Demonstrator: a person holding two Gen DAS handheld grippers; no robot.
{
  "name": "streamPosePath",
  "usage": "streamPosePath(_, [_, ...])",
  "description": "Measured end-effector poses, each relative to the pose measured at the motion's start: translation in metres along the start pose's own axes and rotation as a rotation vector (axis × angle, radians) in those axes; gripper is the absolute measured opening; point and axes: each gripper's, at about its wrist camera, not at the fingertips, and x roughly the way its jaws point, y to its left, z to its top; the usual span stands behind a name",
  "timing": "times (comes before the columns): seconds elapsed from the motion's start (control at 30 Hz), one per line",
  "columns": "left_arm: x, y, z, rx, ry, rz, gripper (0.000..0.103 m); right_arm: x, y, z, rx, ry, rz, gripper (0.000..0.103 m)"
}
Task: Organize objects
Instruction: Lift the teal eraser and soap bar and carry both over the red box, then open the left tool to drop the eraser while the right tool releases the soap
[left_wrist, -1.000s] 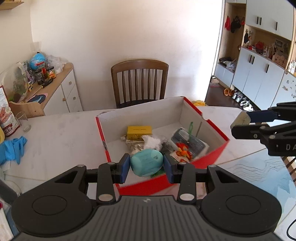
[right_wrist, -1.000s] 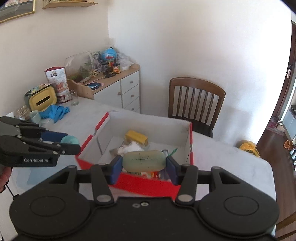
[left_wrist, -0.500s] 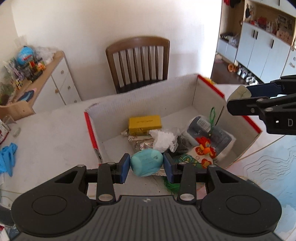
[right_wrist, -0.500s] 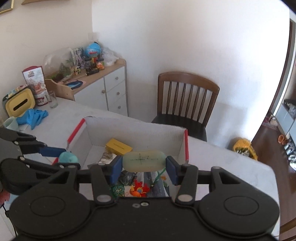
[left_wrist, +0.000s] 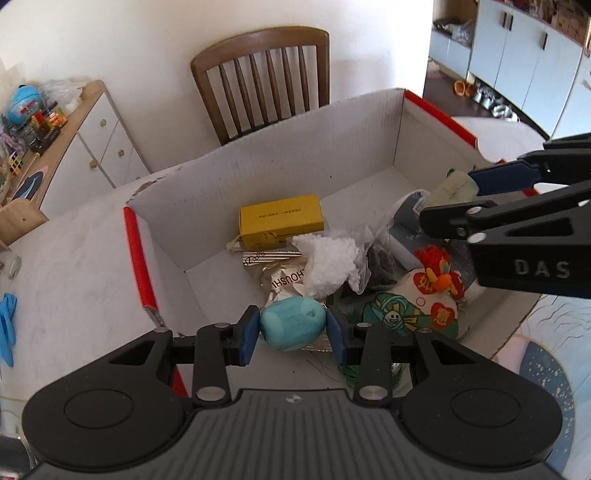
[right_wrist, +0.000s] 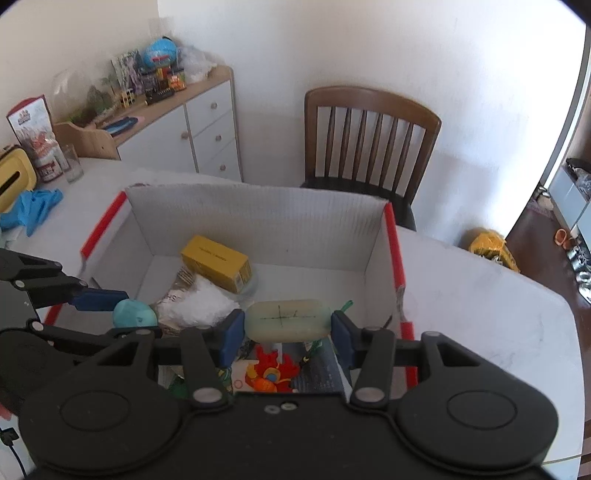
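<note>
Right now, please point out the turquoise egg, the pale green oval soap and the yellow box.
turquoise egg (left_wrist: 292, 328): left wrist view, middle of its front face.
pale green oval soap (right_wrist: 287, 320): right wrist view, on the inked cross.
yellow box (left_wrist: 280, 217): left wrist view, printed top face.

White table (right_wrist: 480, 306) with red-edged cardboard box (right_wrist: 258, 225), blue gloves (right_wrist: 33, 210), glass (right_wrist: 72, 162).

Place: a lived-in home, dining corner.
Furniture: wooden slat-back chair (right_wrist: 371, 142) at a white bench (right_wrist: 480, 295); white sideboard (right_wrist: 207, 129) with drawers.
Clutter: toys, globe (right_wrist: 159, 51), snack bag.
Beyond: hallway cupboards (left_wrist: 517, 55), shoes on the floor.
</note>
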Motion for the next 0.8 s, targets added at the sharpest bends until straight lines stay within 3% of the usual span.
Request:
streamPosePath(0.37, [0.019,-0.005,-0.001,0.006,0.061,-0.022,0.039,0.026,-0.002,-0.008,-0.006,0.06,-0.012,0.049])
streamPosePath(0.8, [0.027,-0.008,-0.009,-0.009,0.086,-0.017,0.039,0.026,-0.003,-0.011,-0.008,0.074,-0.01,0.054])
